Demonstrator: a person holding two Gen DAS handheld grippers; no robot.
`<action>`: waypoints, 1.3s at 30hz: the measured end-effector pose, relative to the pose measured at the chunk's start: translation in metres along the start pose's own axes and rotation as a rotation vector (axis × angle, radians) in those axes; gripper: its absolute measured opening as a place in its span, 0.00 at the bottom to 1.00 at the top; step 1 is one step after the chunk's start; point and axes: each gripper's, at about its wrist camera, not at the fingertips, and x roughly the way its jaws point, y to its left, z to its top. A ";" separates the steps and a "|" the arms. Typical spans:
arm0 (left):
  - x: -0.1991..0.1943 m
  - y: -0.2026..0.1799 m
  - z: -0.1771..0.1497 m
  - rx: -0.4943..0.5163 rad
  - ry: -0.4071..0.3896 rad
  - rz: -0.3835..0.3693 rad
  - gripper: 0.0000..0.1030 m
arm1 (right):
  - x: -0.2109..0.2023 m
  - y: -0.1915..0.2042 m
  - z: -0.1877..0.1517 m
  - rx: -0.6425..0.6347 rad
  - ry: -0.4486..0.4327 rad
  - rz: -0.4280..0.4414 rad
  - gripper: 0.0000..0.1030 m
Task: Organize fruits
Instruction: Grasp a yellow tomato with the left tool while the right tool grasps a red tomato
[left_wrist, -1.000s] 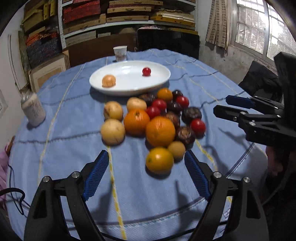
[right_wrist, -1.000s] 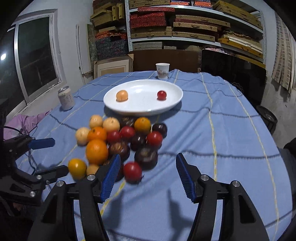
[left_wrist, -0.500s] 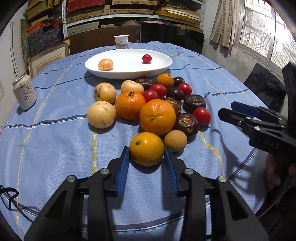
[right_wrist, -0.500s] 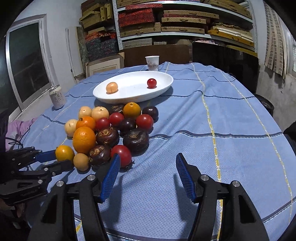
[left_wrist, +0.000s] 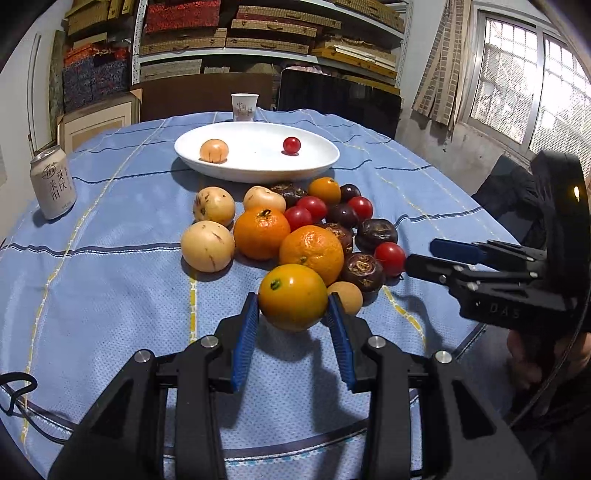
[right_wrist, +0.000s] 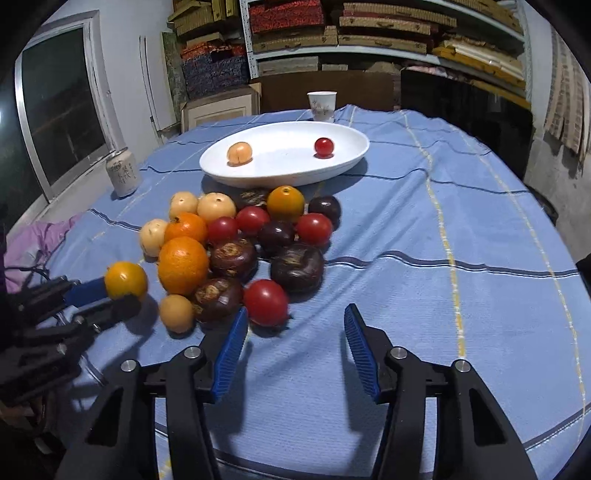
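Oranges, pale yellow fruits, dark purple fruits and red tomatoes lie heaped on the blue tablecloth. My left gripper is shut on a yellow-orange fruit at the heap's near edge; the right wrist view shows the left gripper with that fruit. My right gripper has its jaws closing. A red tomato sits partly between them beside the left finger, and the pads do not press it. Behind the heap, a white plate holds a peach-coloured fruit and a cherry tomato.
A drink can stands at the table's left and a paper cup behind the plate. The right gripper reaches in from the right beside the tomato. Bare cloth spreads to the right. Shelves line the back wall.
My left gripper came forward around the yellow-orange fruit and shut on it. My right gripper drew up to the red tomato and its jaws narrowed.
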 end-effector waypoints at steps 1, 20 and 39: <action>0.000 0.000 0.000 0.001 0.003 -0.001 0.36 | 0.001 0.002 0.003 0.001 0.002 0.010 0.50; 0.002 0.000 -0.001 0.001 0.008 -0.016 0.36 | 0.025 -0.012 0.005 0.082 0.085 0.208 0.35; 0.005 0.002 0.000 -0.005 0.016 -0.008 0.36 | 0.016 -0.001 0.003 0.038 0.024 0.150 0.27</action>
